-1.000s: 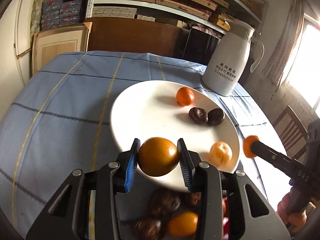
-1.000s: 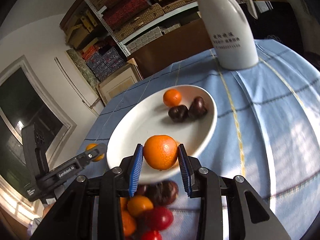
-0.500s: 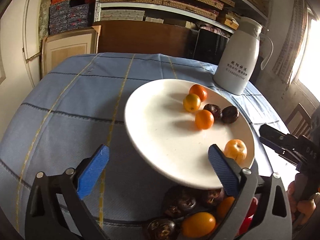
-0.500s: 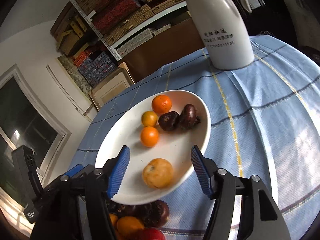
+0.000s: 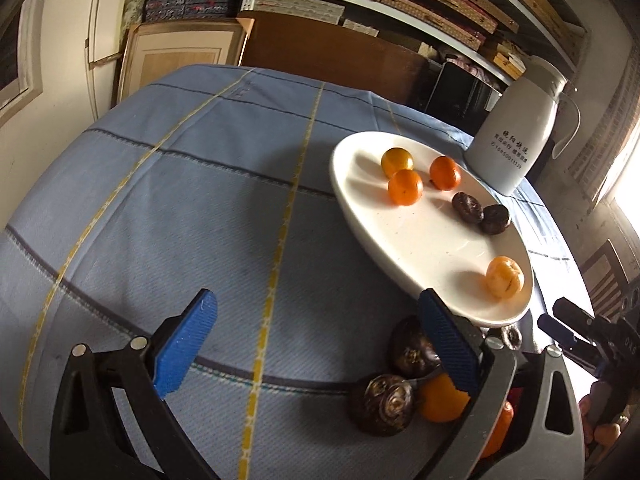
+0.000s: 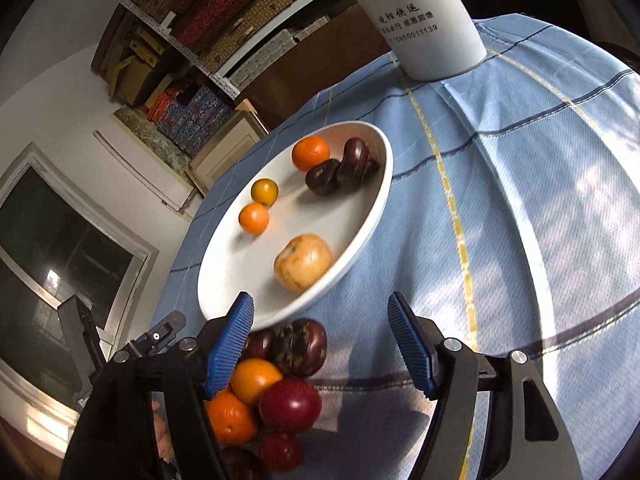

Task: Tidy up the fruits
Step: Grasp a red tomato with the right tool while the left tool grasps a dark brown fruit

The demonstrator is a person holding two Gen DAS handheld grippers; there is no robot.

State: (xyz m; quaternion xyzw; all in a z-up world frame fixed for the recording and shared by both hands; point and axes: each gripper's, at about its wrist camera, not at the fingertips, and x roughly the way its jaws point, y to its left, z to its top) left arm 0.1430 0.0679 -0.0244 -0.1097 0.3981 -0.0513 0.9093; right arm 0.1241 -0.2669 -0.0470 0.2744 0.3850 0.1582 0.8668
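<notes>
A white plate (image 5: 420, 248) on the blue cloth holds three small oranges, two dark fruits (image 5: 467, 207) and a pale orange fruit (image 5: 505, 277). My left gripper (image 5: 316, 312) stands wide open over bare cloth, left of the plate, with nothing between its fingers. My right gripper (image 6: 320, 308) hovers at the near rim of the plate (image 6: 240, 280); its jaws are opening and hold nothing. Below it lies a pile of loose fruit: a dark fruit (image 6: 300, 346), an orange (image 6: 254, 380) and a red fruit (image 6: 290, 406). The pale fruit (image 6: 303, 262) rests just beyond the fingertips.
A white jug (image 5: 516, 136) stands behind the plate at the far right of the round table. Shelves of boxes and a wooden cabinet line the wall beyond. Loose dark fruit (image 5: 380, 404) lies near the table's front edge.
Both grippers were shut on a fruit over the plate a second ago. Both have let go; the two fruits rolled across the plate. Both grippers drew back and lower, the left one swinging leftward.
</notes>
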